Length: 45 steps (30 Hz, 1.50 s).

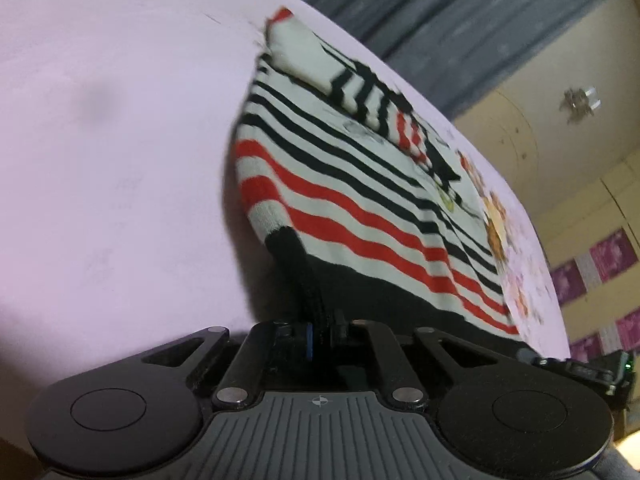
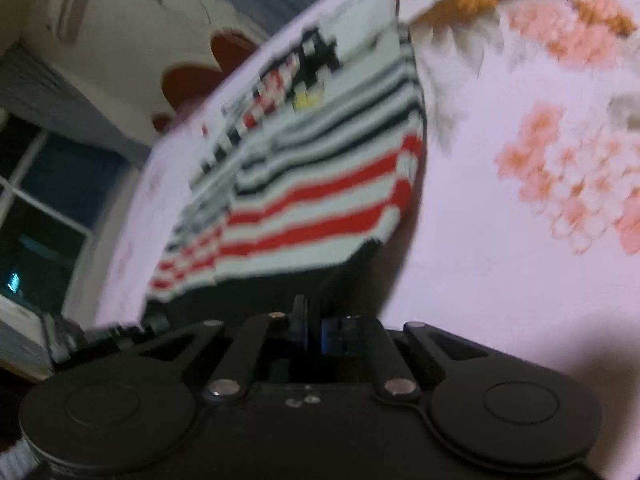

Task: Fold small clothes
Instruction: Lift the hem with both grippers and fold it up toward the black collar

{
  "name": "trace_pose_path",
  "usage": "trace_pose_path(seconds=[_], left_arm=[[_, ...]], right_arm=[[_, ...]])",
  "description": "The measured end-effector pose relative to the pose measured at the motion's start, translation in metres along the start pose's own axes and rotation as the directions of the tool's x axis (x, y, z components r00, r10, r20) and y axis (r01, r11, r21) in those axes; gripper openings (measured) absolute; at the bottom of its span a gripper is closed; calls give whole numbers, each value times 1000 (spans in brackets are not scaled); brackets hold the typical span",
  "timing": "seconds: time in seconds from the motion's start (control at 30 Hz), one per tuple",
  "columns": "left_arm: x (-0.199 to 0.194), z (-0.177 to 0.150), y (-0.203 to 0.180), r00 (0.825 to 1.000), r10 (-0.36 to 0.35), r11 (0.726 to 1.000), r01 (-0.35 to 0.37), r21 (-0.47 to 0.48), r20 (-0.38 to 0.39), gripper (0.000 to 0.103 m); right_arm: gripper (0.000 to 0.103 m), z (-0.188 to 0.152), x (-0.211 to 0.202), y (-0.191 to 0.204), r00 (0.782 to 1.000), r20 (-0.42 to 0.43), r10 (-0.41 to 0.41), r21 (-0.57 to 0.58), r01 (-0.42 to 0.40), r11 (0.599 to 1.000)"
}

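A small knitted sweater (image 1: 360,184) with red, black and white stripes and a black hem lies on a pale pink sheet (image 1: 112,152). Its sleeves are folded in across the chest. My left gripper (image 1: 320,316) is shut on the black hem at the sweater's near left corner and lifts it off the sheet. My right gripper (image 2: 316,312) is shut on the black hem at the near right corner of the sweater (image 2: 320,200). The right wrist view is blurred by motion. The other gripper shows at the far edge of each view.
The pink sheet (image 2: 500,280) carries a flower print (image 2: 568,184) to the right of the sweater. Behind the bed are a cream wall, grey curtains and a dark window (image 2: 36,216).
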State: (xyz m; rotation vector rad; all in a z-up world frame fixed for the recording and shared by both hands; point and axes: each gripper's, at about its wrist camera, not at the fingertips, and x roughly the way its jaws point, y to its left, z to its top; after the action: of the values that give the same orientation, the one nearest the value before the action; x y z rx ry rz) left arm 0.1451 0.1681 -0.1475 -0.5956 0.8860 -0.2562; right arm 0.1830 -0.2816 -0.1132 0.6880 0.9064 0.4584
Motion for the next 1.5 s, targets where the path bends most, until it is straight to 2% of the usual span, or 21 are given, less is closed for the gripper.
trace_pose_path(seconds=[0.1,0.17,0.27,0.37,0.5,0.63,0.7,0.87,0.9,0.93,0.97,1.0,1.03,1.07,1.17,1.23,1.3,1.37,1.43,1.5], left_arm=[[-4,13,-1,997,-29,999,31,-26,65,6],[-5,34,-13,989,-72,997,72,-1,131,6],[3,82,-30,971,-105,994,101,29,214,6],[26,136,-40,962,-98,995,93,31,255,6],[74,204,-51,969,-59,998,48,52,242,6],[126,259,-52,985,-8,999,-2,54,173,6],[152,279,-51,990,12,998,-21,60,144,6],[200,298,-43,994,57,996,-63,64,94,7],[202,296,-42,993,63,995,-70,68,100,7],[203,295,-44,992,65,994,-74,81,111,16],[200,292,-46,990,57,992,-71,105,132,40],[197,290,-49,985,57,989,-78,128,163,55],[194,288,-51,977,61,986,-91,141,204,84],[189,287,-51,967,64,983,-103,153,246,92],[184,291,-48,967,39,974,-93,205,253,92],[187,293,-50,972,53,955,-116,273,229,92],[194,295,-53,978,81,929,-144,342,192,87],[203,298,-54,983,102,909,-155,387,155,78],[213,302,-57,985,122,891,-162,424,120,74],[227,303,-64,977,184,859,-211,466,104,72]], right_arm=[[5,17,5,2,1000,-11,-26,-43,26,999],[5,38,4,11,999,36,6,-56,-4,998],[5,79,13,31,995,98,2,-118,9,993],[5,131,30,44,985,170,-30,-128,52,990],[5,194,56,44,973,222,-68,-90,90,992],[5,250,103,35,973,194,-127,-37,137,990],[5,266,123,24,974,175,-144,11,144,990],[6,292,173,-18,978,104,-181,156,164,974],[10,293,177,-21,979,102,-174,157,157,975],[21,294,179,-22,977,120,-175,147,157,977],[33,294,176,-18,969,156,-191,129,172,977],[68,292,169,-14,954,212,-211,107,192,976],[76,290,162,-9,939,272,-212,68,201,977],[73,289,158,-6,935,285,-211,35,210,977],[64,286,153,-4,931,279,-234,-46,257,965],[60,280,148,-4,929,288,-233,-102,272,957],[60,273,141,-5,931,283,-230,-157,282,946],[60,272,146,5,933,257,-250,-234,311,921],[60,272,157,8,942,193,-274,-321,324,890],[60,271,177,15,933,163,-320,-403,359,842]])
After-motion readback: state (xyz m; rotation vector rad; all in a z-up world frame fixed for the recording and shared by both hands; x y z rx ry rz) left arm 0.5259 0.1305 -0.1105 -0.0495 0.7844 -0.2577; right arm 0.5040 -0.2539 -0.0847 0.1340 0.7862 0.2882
